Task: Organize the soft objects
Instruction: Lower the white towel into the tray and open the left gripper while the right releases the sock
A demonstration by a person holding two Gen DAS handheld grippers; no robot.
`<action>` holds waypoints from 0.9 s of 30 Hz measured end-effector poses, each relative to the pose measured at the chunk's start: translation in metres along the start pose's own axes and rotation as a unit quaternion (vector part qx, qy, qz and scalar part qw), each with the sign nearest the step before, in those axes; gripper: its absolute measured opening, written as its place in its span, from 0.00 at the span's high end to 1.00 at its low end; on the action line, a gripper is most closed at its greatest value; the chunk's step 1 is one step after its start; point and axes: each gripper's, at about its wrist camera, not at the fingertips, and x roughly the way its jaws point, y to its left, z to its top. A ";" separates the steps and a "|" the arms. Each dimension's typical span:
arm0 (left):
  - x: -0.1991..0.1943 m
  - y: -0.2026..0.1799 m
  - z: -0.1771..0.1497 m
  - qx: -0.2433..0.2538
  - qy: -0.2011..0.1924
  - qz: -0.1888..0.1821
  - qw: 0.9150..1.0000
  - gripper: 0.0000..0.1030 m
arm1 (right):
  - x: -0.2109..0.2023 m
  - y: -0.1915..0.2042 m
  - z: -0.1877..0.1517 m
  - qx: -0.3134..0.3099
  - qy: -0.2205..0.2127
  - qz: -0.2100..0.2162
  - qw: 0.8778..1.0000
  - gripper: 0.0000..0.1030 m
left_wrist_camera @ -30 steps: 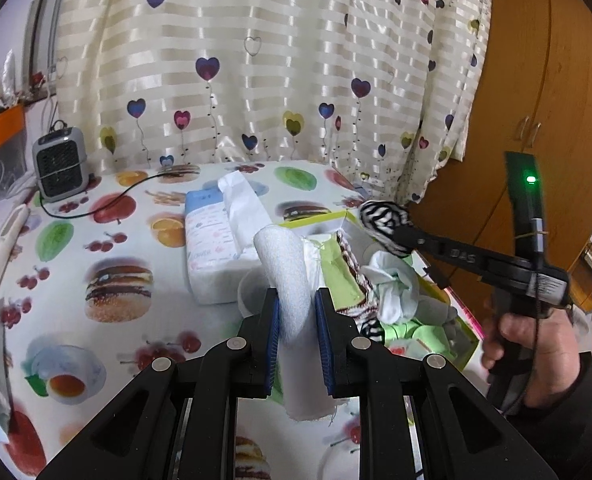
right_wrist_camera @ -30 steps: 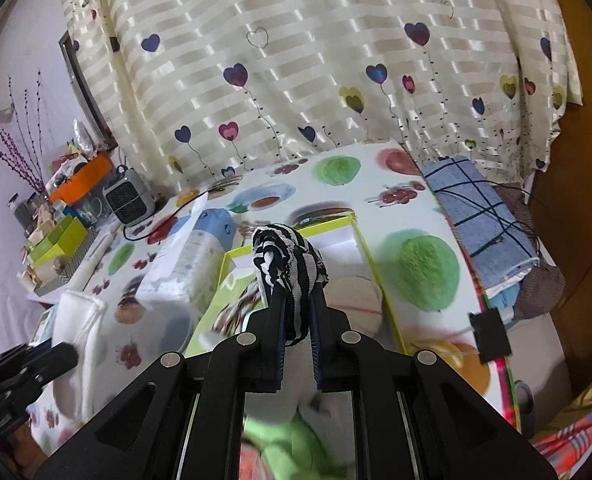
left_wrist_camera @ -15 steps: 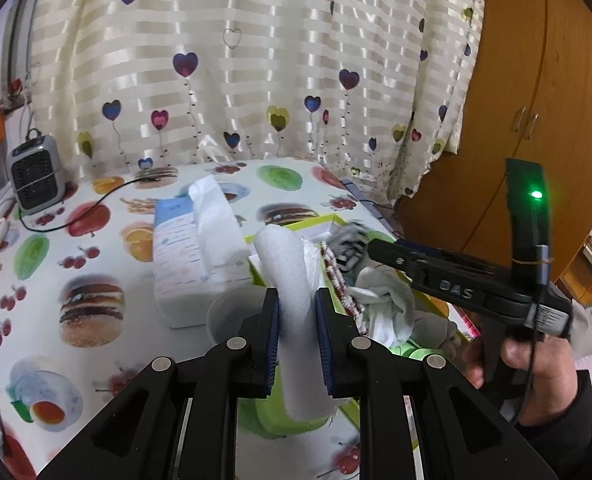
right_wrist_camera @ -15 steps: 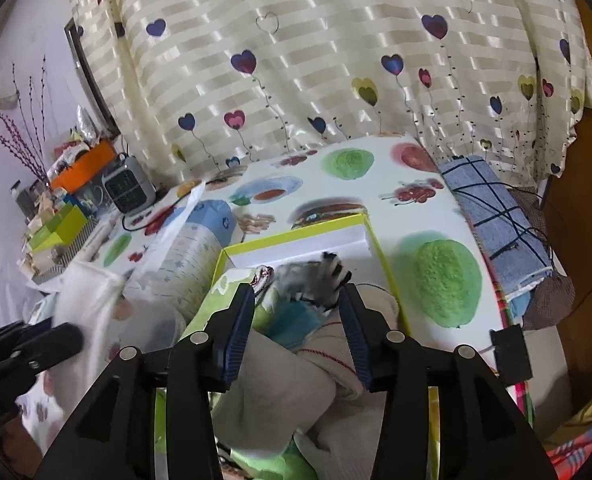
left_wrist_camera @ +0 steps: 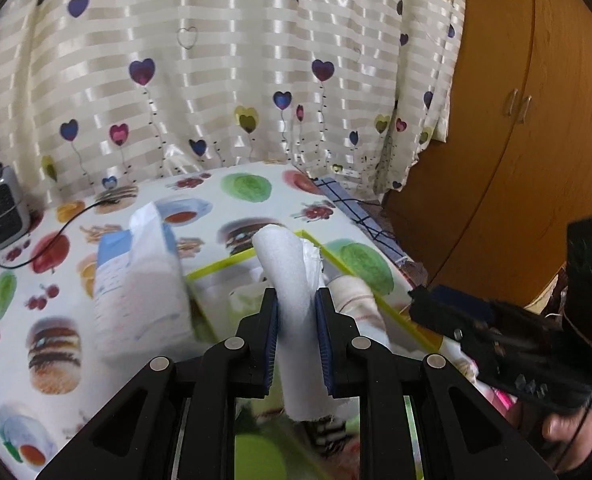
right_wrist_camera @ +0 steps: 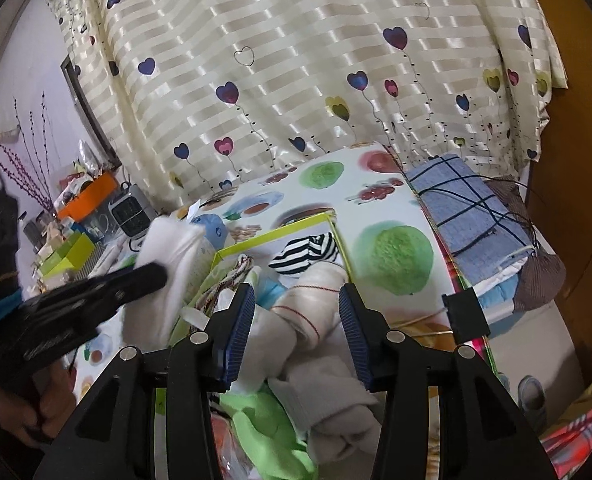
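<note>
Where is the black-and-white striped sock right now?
In the right wrist view, the black-and-white striped sock lies in the yellow-rimmed box's far corner, just beyond the cream red-striped sock.

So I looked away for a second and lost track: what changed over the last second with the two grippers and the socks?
The right gripper let go of the striped sock, which now lies at the far end of the box; its jaws stand open and empty. The left gripper carried the white sock across toward the box. Its grip is unchanged.

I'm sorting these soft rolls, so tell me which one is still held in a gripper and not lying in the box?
The plain white roll, clamped upright in the left gripper. The black-and-white striped roll and cream roll lie in the yellow-rimmed box.
</note>
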 end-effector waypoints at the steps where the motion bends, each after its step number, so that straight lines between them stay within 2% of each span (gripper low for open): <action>1: 0.003 -0.001 0.002 0.000 0.000 -0.001 1.000 0.83 | -0.001 -0.002 -0.001 0.001 0.000 0.002 1.000 0.56; 3: 0.013 -0.003 0.006 -0.001 0.005 -0.002 1.000 0.83 | -0.001 -0.005 -0.002 0.004 0.000 0.004 1.000 0.56; 9: 0.022 -0.004 0.006 -0.004 0.014 -0.012 1.000 0.66 | -0.002 -0.014 -0.005 0.009 0.001 0.007 1.000 0.56; 18: 0.004 -0.004 0.010 -0.002 -0.012 -0.028 1.000 0.60 | -0.007 -0.009 -0.005 0.004 -0.002 0.008 1.000 0.56; 24: 0.010 -0.004 0.010 -0.007 0.002 -0.042 0.999 0.59 | -0.010 -0.006 -0.008 0.002 0.000 0.005 1.000 0.56; 27: 0.000 -0.003 0.009 -0.005 -0.009 -0.044 0.999 0.59 | -0.013 -0.006 -0.009 0.003 0.000 0.002 1.000 0.56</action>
